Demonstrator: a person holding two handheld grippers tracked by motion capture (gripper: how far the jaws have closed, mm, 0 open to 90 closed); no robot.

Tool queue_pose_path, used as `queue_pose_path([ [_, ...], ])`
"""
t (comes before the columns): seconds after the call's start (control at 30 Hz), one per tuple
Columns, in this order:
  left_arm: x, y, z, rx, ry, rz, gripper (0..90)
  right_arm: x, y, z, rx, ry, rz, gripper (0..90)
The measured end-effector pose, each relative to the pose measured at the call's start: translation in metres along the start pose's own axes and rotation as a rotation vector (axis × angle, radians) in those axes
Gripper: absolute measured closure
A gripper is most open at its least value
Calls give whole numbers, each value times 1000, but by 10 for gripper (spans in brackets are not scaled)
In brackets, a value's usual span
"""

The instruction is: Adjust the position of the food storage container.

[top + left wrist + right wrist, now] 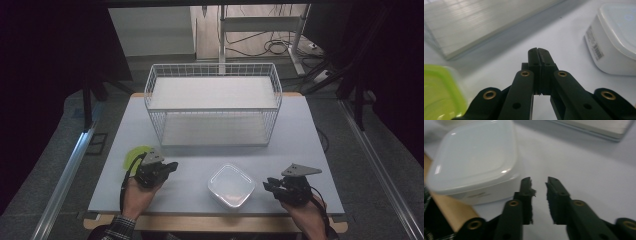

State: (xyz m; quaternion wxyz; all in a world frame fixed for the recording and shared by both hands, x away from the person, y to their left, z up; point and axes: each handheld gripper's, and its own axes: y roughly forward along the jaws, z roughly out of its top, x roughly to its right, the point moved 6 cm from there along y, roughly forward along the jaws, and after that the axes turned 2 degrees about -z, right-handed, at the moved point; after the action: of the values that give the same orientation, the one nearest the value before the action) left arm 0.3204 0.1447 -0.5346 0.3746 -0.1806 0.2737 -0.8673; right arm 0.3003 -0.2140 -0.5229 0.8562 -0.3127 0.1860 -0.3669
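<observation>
A white lidded square container [231,185] sits near the table's front edge, between my two grippers. My left gripper [170,166] is to its left with its tips pointing toward it. In the left gripper view its jaws [538,50] are pressed together on nothing, and the container [614,42] lies ahead to the right. My right gripper [267,185] is just right of the container. In the right gripper view a narrow gap separates its jaws [539,181], with nothing between them and the container [476,162] close on the left, untouched.
A white wire basket [212,66] with a pale board inside stands at the back of the grey table [300,130]. A lime-green lid [134,156] lies beside my left hand [439,92]. The table's wooden front edge [451,212] is close by.
</observation>
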Motion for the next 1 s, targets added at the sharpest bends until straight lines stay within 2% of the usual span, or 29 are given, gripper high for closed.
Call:
queue_pose_path([
  [0.1, 7, 7, -5, -1, -10, -31, 895, -11, 0, -2, -26, -30, 44, 889],
  [0.13, 9, 9, -6, -2, -17, -43, 895, -17, 1, -4, -50, -44, 56, 897],
  [0.17, 11, 12, -9, -3, -24, -60, 895, -17, 1, -4, -50, -44, 56, 897],
  [0.2, 15, 15, -11, -10, -19, -68, 895, -20, 1, -5, -61, -49, 59, 898],
  [0.23, 21, 20, -12, -24, 3, -72, 895, -27, 2, -7, -82, -52, 89, 898],
  [0.27, 21, 20, -12, -24, 3, -72, 895, -27, 2, -7, -82, -52, 89, 898],
  [0.33, 27, 24, -12, -28, 33, -72, 895, -31, 3, -9, -87, -54, 103, 898],
  [0.4, 35, 27, -9, -22, 52, -93, 895, -37, 6, -11, -99, -49, 132, 898],
  [0.5, 40, 30, -9, -25, 59, -107, 895, -39, 8, -12, -103, -46, 143, 898],
  [0.63, 50, 39, -7, -32, 56, -149, 895, -40, 13, -9, -98, -38, 143, 896],
  [0.73, 54, 41, -7, -35, 69, -153, 894, -39, 15, -7, -96, -40, 132, 896],
  [0.87, 61, 44, -7, -50, 92, -155, 889, -36, 20, -4, -87, -18, 123, 896],
  [1.0, 62, 46, -8, -62, 94, -148, 885, -34, 26, 2, -81, -19, 101, 896],
])
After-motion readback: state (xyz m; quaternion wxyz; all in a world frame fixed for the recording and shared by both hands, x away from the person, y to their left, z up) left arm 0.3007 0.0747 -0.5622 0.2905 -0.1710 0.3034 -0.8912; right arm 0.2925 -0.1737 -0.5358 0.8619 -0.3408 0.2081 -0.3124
